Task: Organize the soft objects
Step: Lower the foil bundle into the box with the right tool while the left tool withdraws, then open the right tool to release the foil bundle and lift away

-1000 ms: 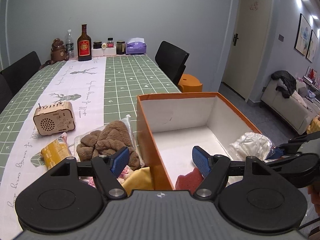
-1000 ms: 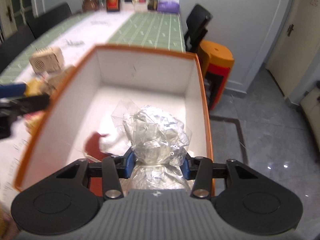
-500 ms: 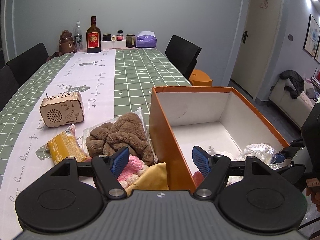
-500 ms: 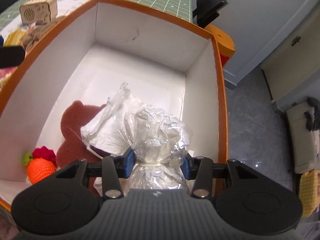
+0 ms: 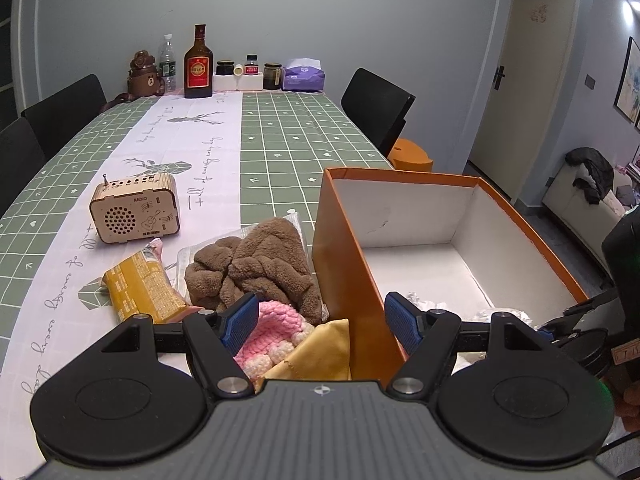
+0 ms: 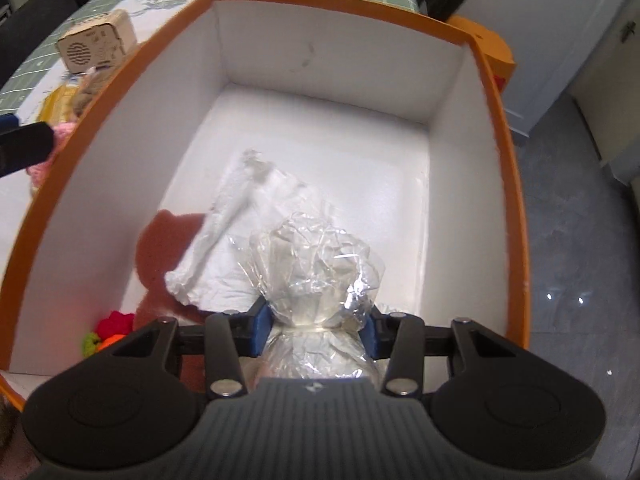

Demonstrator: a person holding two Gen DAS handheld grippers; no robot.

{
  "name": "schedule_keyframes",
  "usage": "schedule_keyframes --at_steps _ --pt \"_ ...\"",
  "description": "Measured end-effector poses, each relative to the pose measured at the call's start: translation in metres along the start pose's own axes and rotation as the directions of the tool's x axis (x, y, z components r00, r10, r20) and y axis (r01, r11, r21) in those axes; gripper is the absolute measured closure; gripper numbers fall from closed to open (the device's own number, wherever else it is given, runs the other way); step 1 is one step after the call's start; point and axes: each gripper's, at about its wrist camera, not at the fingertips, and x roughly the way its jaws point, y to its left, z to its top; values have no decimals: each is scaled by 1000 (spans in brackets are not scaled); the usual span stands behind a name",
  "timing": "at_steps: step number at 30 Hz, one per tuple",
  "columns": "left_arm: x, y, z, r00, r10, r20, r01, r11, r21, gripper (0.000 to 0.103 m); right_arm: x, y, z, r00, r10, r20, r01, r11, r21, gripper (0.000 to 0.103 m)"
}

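Right claw (image 6: pixel 316 330) pinches the neck of a crinkled clear plastic bag (image 6: pixel 316 264), fingers pressed on it from both sides. It hangs over the near half of the orange box (image 6: pixel 516 208), inside the walls, so the bag looks ready to be dropped in; likely held by the neck because the bulk is too slippery and puffy to grip.

From that claw: bag bulges toward 12 o'clock, touching both pads. White crumpled wrap (image 6: pixel 240 220) lies on the box floor at 11 o'clock, partly over a red plush piece (image 6: pixel 160 244) at 10 o'clock. Small red-orange-green knit toy (image 6: pixel 108 332) at 9 o'clock, in the near left corner.

Left claw (image 5: pixel 320 322) is spread wide, nothing between the fingers. It sits astride the box's left wall (image 5: pixel 352 280), probably waiting next to the remaining pile on the table (image 5: pixel 280 152). Just under it, at 11 o'clock: pink knit item (image 5: pixel 276 332), yellow cloth (image 5: pixel 320 352), brown fleece (image 5: pixel 260 268) a bit farther. Yellow snack pack (image 5: pixel 140 292) and wooden radio (image 5: pixel 136 212) at 10 o'clock, not soft, probably stay out.
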Motion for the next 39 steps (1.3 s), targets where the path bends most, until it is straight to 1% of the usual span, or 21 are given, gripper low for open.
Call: schedule_keyframes --at_steps 1,2,6,8,9,10,12,14,15,16,17,18,19,20,21,22,24,29,31,34,39 --pt "0 0 0 1000 0 0 0 1000 0 19 0 1 0 999 -44 -2 44 999 -10 60" --pt "-1 1 0 1000 0 1 0 1000 -1 19 -1 3 -1 998 -66 -1 66 998 -25 59" --pt "0 2 0 1000 3 -1 -3 1000 -1 19 -9 13 -3 995 -96 6 96 993 -70 53" --pt "0 3 -1 1000 5 -4 -5 1000 -1 19 -16 19 -3 994 -103 27 105 991 -86 42" --pt "-1 3 -1 1000 5 -3 -5 1000 -1 19 -21 20 -4 993 -114 43 117 989 -89 28" --pt "-1 4 -1 1000 5 -1 -5 1000 -2 19 -27 21 -5 990 -126 68 132 987 -94 23" --pt "-3 4 -2 1000 2 5 -2 1000 0 19 -38 18 -6 984 -140 109 151 983 -104 22" --pt "-4 4 -2 1000 -2 8 2 1000 1 19 -50 9 -8 983 -121 137 134 987 -87 23" --pt "-4 4 -2 1000 -4 10 4 1000 0 19 -56 6 -9 983 -101 154 113 991 -76 29" --pt "-4 4 -2 1000 -5 11 5 1000 0 19 -60 0 -8 983 -76 166 87 994 -60 40" --pt "-5 4 -2 1000 -5 12 5 1000 -1 19 -66 -4 -9 984 -49 170 58 997 -45 47" --pt "-5 3 -2 1000 -4 13 4 1000 -2 19 -69 -8 -9 986 -21 167 27 999 -38 63" --pt "-5 3 -2 1000 -5 15 5 1000 -2 19 -74 -12 -11 987 3 163 3 999 -38 72" --pt "-5 4 -2 1000 -5 15 5 1000 -3 19 -74 -12 -12 987 5 159 1 999 -42 75" --pt "-5 4 -2 1000 -5 14 5 1000 -2 19 -72 -13 -12 988 -6 155 13 999 -47 82" --pt "-5 4 -3 1000 -4 13 4 1000 -2 19 -69 -13 -11 989 -20 148 28 998 -50 91" --pt "-4 3 -5 1000 -1 7 1 1000 6 19 -57 -15 -9 993 -18 113 24 998 -54 98" --pt "-2 4 -7 1000 -1 2 1 1000 18 19 -26 -11 -4 999 23 29 -21 996 -90 99" --pt "-1 5 -6 1000 2 -1 -2 1000 16 19 -20 -6 -4 1000 -6 25 9 993 -114 99" --pt "3 8 -6 1000 8 -10 -7 1000 7 19 -15 -4 0 1000 -2 13 4 993 -116 99" --pt "4 14 -7 1000 8 -14 -9 1000 -4 19 -7 5 2 999 -45 -10 43 984 -171 99"
